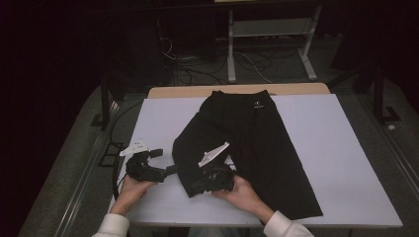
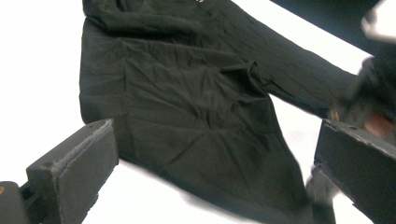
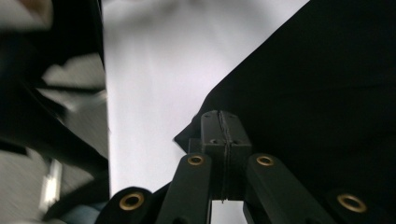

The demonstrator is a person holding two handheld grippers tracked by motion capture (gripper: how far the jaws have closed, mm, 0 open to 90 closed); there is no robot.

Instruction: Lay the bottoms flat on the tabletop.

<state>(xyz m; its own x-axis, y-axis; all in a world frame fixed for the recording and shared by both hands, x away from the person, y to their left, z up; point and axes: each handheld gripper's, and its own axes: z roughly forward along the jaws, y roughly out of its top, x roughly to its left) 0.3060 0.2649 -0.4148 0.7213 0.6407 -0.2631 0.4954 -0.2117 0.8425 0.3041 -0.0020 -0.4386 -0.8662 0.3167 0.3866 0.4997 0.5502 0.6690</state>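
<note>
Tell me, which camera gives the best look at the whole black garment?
The high view: the black garment lies whole on the white table. The left gripper view shows its creased lower part; the right gripper view, a corner by the shut right claw.

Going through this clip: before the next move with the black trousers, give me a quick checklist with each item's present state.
1. Right gripper shut at the hem of the trousers: ok; its fingers meet at the cloth edge.
2. Cloth actually pinched between those fingers: cannot tell; the fingers hide the contact.
3. Left gripper open and ready: ok; its fingers stand wide apart.
4. Left gripper free of the cloth: ok; it sits beside the folded trouser leg.
5. Trousers fully on the table: ok.
6. Fold lying flat: not ok; creases show in the left gripper view.
</note>
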